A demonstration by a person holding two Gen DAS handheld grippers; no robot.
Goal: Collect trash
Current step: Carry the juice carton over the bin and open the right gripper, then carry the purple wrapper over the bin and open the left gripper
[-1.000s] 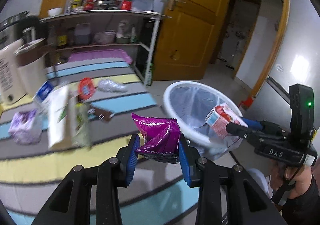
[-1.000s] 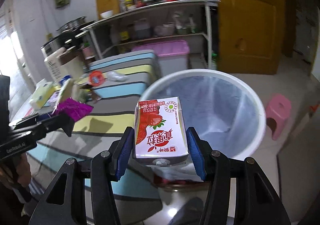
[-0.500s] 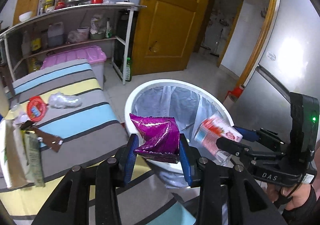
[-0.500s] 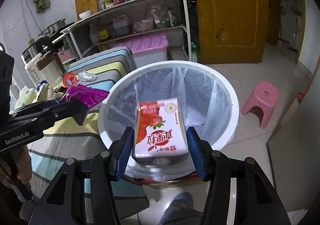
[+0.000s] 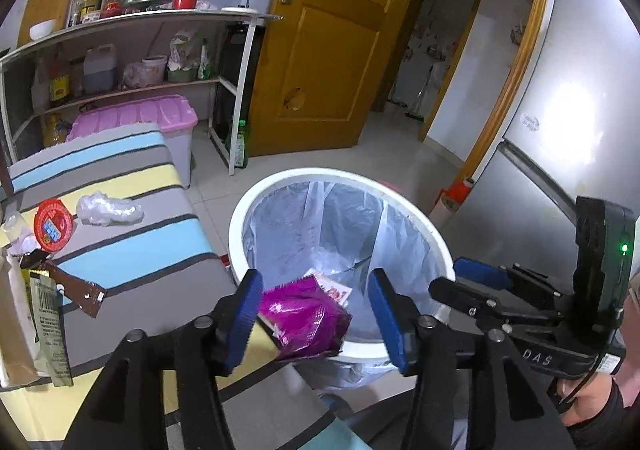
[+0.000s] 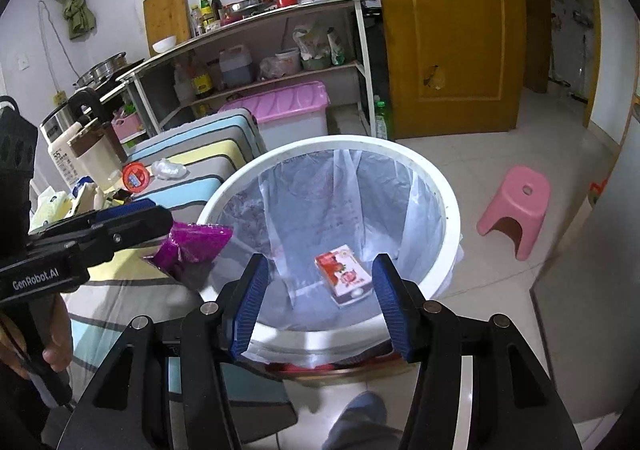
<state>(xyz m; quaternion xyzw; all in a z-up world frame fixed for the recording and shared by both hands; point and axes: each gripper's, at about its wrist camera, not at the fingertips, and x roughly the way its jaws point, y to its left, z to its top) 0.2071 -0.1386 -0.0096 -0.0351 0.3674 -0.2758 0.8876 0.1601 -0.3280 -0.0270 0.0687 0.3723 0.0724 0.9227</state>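
While both claws stand over the white lined bin (image 6: pixel 448 205), caught mid-drop: left gripper (image 5: pixel 316 314) with jaws just sprung apart, purple snack wrapper (image 5: pixel 304 316) loose between the pads, touching neither firmly and hanging at the bin's near rim at 7 o'clock of the opening. Right gripper (image 6: pixel 320 302) likewise spread wide and empty, red-and-white drink carton (image 6: pixel 346 276) already lying on the liner at the bottom, toward 5 o'clock.

To finish the drop cleanly: best kept wide and nudged toward the bin's centre, since the wrapper looks poised over the lip and could, by this reading, slide back onto the striped tabletop (image 5: pixel 132 250) instead of inside. Light, crinkly foil, likely to flutter rather than fall straight.

Tabletop edge pressed close against the bin at 9 o'clock, leaving little gap there. Open floor at 12 to 3 o'clock; pink stool (image 6: pixel 516 205) standing well apart at 3 o'clock. Two claws near each other over the rim, so retreat best made outward, each to its own side. More litter waiting on the stripes: red round lid (image 5: pixel 54 226), crumpled clear plastic (image 5: pixel 109 208), brown wrapper (image 5: pixel 76 288).
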